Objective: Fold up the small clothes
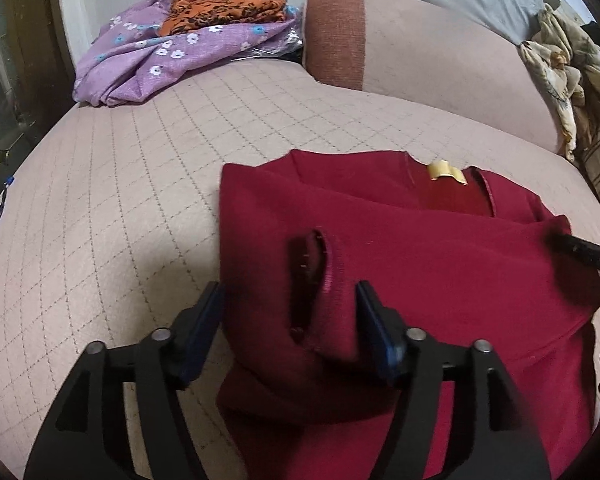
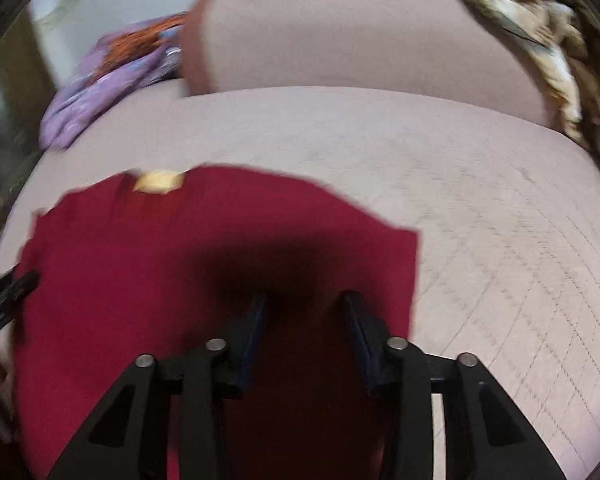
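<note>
The red knit top [image 1: 400, 240] lies flat on the quilted sofa seat [image 1: 120, 200], neckline and gold label [image 1: 446, 172] at the far edge. Its left sleeve is already turned inward over the body, the cuff opening lying near the front edge.

Left tool [image 1: 288, 312]: jaws stand wide, with the folded sleeve cuff lying between them; the pads do not press on the fabric. Judged to be a release of the sleeve after laying it over.

Right tool [image 2: 304, 312]: jaws stand moderately apart above the right portion of the garment, nothing pinched between them that can be seen. This view is blurred, so fine contact cannot be confirmed. One finger of it shows at the right edge of the left view, over the shoulder area.

Step in hand, as judged: side folds. Left side appears done; right side is not yet turned in.

Next move calls for the right tool to take the right sleeve or hem edge and carry it leftward over the body, keeping the layers flat.

Other clothes [image 1: 172, 48] lie heaped at the far left, well apart.
</note>
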Action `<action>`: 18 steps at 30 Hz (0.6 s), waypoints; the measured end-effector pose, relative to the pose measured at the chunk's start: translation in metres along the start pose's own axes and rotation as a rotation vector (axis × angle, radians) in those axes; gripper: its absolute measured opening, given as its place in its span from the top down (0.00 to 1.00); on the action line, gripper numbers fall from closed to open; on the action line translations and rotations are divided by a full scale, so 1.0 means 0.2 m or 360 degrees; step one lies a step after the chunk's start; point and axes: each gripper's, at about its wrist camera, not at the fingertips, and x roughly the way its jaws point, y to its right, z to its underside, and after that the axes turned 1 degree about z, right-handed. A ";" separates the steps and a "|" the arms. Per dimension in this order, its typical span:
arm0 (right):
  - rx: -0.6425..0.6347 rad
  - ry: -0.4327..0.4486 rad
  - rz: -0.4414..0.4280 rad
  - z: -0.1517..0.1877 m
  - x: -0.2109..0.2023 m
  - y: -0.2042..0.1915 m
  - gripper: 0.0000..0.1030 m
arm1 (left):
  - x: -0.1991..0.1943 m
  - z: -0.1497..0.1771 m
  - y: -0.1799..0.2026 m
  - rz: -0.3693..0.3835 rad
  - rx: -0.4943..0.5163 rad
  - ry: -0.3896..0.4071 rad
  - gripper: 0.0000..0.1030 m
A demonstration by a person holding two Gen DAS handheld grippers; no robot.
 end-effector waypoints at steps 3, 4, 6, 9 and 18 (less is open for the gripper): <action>0.0063 0.0008 -0.0017 -0.02 -0.01 0.04 0.66 | 0.01 0.01 -0.02 0.0030 -0.0047 -0.0015 0.30; 0.0044 -0.0008 0.0006 -0.02 -0.03 0.02 0.65 | 0.01 0.01 -0.03 0.0037 -0.0056 -0.0016 0.30; 0.0021 -0.0023 0.0006 0.00 -0.10 0.01 0.62 | 0.01 0.01 -0.03 0.0037 -0.0057 -0.0013 0.30; 0.0010 -0.0012 -0.0048 0.07 -0.23 0.01 0.59 | 0.01 0.01 -0.02 0.0029 -0.0052 -0.0008 0.30; -0.0200 -0.0062 0.0203 0.30 -0.20 -0.04 0.59 | 0.01 0.02 -0.03 0.0041 -0.0065 -0.0007 0.30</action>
